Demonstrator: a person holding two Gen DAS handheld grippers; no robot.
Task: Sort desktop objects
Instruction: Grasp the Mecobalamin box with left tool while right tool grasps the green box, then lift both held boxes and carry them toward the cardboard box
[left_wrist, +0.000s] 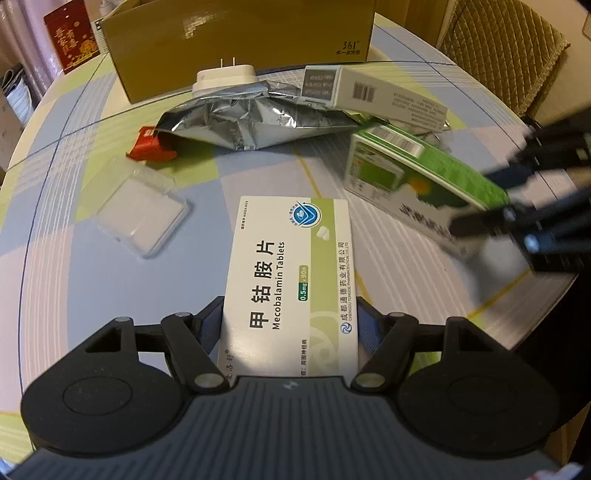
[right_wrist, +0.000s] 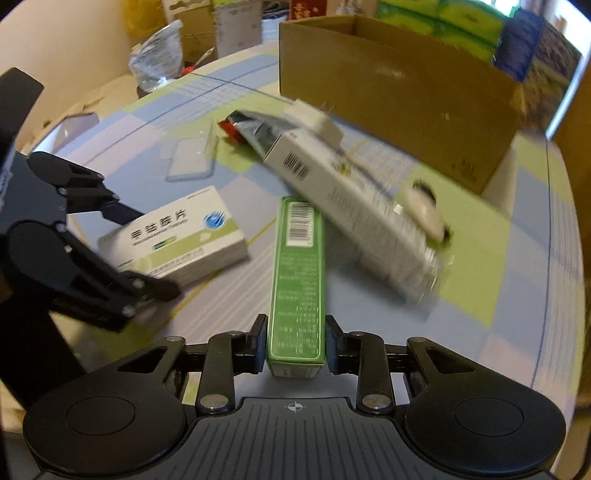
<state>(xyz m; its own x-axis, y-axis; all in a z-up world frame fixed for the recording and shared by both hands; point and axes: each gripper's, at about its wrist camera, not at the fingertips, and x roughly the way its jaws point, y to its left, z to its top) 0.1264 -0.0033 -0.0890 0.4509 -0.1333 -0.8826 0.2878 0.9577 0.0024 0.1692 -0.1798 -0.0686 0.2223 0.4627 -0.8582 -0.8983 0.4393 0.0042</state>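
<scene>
- Mecobalamin tablet box (left_wrist: 291, 280) sits pinched between the pads of our left gripper (left_wrist: 291, 325) in the left wrist view, white and green, label up, its far end pointing across the checked tablecloth (left_wrist: 110, 288).
- Same view: a clear plastic case (left_wrist: 138, 212) lies to the left of it, well apart. Further back there's a crumpled silver foil bag (left_wrist: 255, 122) with a red wrapper (left_wrist: 149, 146) at its open mouth, a white plug adapter (left_wrist: 225, 79) on top of the bag, and a white carton (left_wrist: 373, 96) leaning over the bag's right end.
- Behind all that stands a brown cardboard box (left_wrist: 236, 40). At the right, pretty blurry, we see the right gripper (left_wrist: 480, 205) clamped on a green carton (left_wrist: 424, 177).
- Right wrist view: the green carton (right_wrist: 297, 288) is squeezed between our right gripper's (right_wrist: 295, 343) blue pads, barcode end away from us.
- Left of it, the left gripper (right_wrist: 147, 251) grips the Mecobalamin tablet box (right_wrist: 177, 240) on both sides.
- The white carton (right_wrist: 351, 206) is smeared with blur beyond it, cardboard box (right_wrist: 399, 99) behind.
</scene>
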